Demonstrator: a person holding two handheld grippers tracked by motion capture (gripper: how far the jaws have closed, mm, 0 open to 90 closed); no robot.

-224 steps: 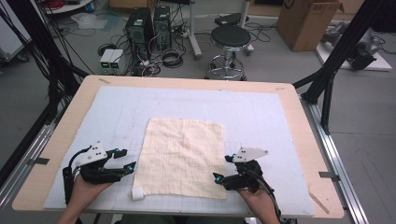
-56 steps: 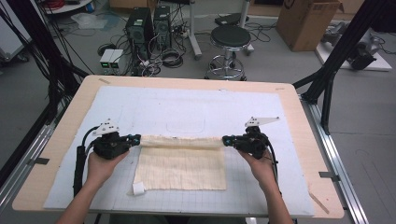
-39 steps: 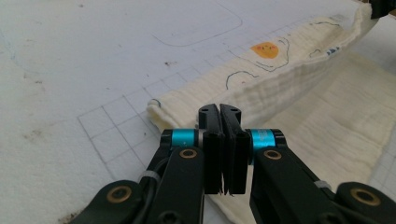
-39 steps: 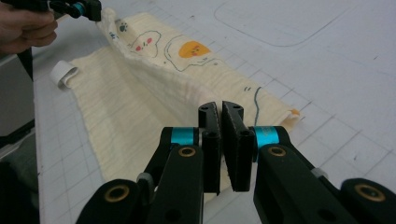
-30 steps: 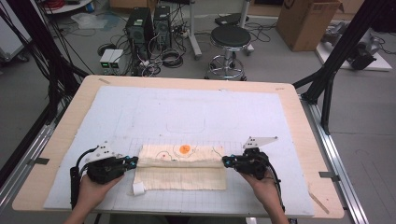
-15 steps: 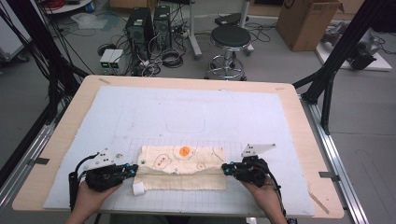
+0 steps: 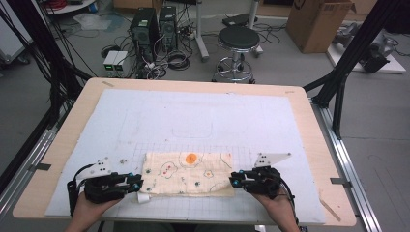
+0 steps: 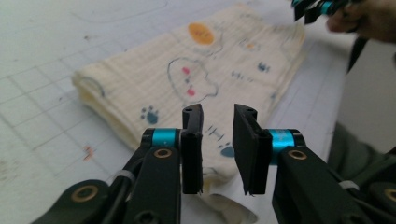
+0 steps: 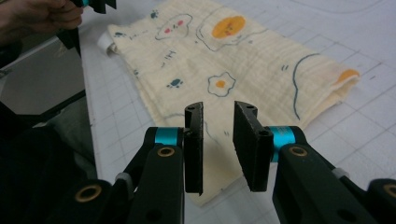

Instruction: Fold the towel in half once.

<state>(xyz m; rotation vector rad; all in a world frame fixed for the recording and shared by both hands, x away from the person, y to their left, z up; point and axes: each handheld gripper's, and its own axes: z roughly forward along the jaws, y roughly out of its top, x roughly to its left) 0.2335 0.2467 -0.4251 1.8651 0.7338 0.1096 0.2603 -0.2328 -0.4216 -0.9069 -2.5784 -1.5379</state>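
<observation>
1. Since half a second ago: cloth (image 7: 188, 174) unchanged, folded in half, printed side up; both hands barely shifted.
2. Lying flat on the white mat (image 7: 203, 121), near the table's front edge, between the two grippers.
3. Left gripper (image 7: 137, 182) at the cloth's left end, jaws just opened to a narrow gap, clamping nothing; near corner and white tag lying below that gap.
4. Right gripper (image 7: 234, 179) at the right end, likewise just parted slightly, cloth edge beneath, not pinched.
</observation>
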